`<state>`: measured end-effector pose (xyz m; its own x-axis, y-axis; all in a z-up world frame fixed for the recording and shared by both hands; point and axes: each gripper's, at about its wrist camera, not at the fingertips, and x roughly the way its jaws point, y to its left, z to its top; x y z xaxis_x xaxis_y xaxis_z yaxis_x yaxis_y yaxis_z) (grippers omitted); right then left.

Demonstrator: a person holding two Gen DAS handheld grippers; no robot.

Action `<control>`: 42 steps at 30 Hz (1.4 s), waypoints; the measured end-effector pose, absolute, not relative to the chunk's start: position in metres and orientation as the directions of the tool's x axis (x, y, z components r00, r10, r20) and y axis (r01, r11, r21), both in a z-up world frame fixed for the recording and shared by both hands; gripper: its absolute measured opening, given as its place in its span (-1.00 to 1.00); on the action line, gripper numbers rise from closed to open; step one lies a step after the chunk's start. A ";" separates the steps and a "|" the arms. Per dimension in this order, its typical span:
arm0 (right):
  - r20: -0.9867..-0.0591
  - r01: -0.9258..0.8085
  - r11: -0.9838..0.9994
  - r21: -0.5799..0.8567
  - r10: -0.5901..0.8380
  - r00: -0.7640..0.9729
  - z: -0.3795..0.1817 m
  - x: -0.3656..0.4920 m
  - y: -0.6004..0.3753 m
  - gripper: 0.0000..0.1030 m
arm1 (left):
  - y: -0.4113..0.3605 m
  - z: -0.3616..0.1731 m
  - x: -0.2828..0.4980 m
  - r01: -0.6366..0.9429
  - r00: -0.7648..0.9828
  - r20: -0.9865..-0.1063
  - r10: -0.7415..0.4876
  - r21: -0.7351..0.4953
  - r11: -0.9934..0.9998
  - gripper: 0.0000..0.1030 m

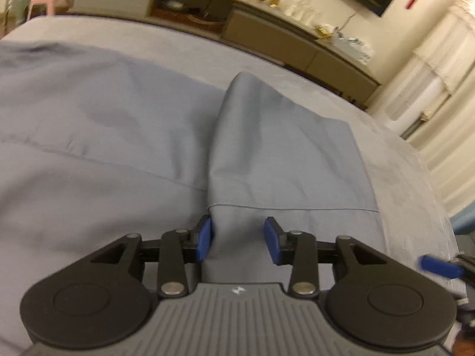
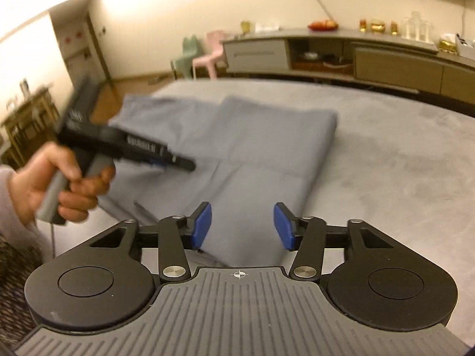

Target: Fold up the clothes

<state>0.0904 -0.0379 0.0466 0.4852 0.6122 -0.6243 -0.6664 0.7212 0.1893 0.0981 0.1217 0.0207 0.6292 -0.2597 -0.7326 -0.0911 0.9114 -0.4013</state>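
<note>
A blue-grey garment (image 1: 118,124) lies spread on a grey bed (image 1: 400,178), with one part folded over as a flap (image 1: 282,154). My left gripper (image 1: 239,240) hovers low at the flap's hemmed near edge. Its blue pads stand apart, the left one against the fold line, and the cloth lies flat beneath them. In the right wrist view the garment (image 2: 252,136) is a folded stack. My right gripper (image 2: 243,227) is open above its near corner with nothing pinched. A hand (image 2: 68,184) holds the left gripper (image 2: 178,161) over the cloth's left side. A blue fingertip (image 1: 439,267) of the right gripper shows at the right.
A long grey-brown sideboard (image 2: 371,56) with bottles and a fruit dish runs along the far wall beyond the bed. Pink and green chairs (image 2: 204,53) stand at its left end. White curtains (image 1: 439,74) hang at the right. A wooden shelf unit (image 2: 26,118) stands far left.
</note>
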 end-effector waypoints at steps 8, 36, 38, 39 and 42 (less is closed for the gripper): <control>-0.722 -0.669 0.735 0.106 0.520 0.457 0.009 0.099 -0.006 -0.29 | 0.127 0.022 0.096 -0.074 0.642 -0.714 -0.279 -0.419 0.905 -0.57; -0.689 -0.334 0.942 -0.036 0.219 0.690 0.041 0.079 -0.134 -0.13 | 0.036 0.047 0.064 0.098 0.662 -0.674 -0.329 -0.356 0.929 -0.42; -0.705 -0.335 0.942 -0.026 0.220 0.674 0.032 0.084 -0.127 -0.13 | 0.061 0.054 0.055 0.013 0.662 -0.689 -0.295 -0.384 0.923 -0.42; -0.730 -0.329 0.943 -0.040 0.197 0.655 0.022 0.089 -0.122 -0.13 | 0.075 0.056 0.045 -0.027 0.664 -0.693 -0.282 -0.398 0.917 -0.42; -0.724 -0.273 0.960 -0.070 0.140 0.676 0.019 0.090 -0.113 -0.03 | 0.126 0.065 0.006 -0.138 0.714 -0.660 -0.232 -0.458 0.878 -0.39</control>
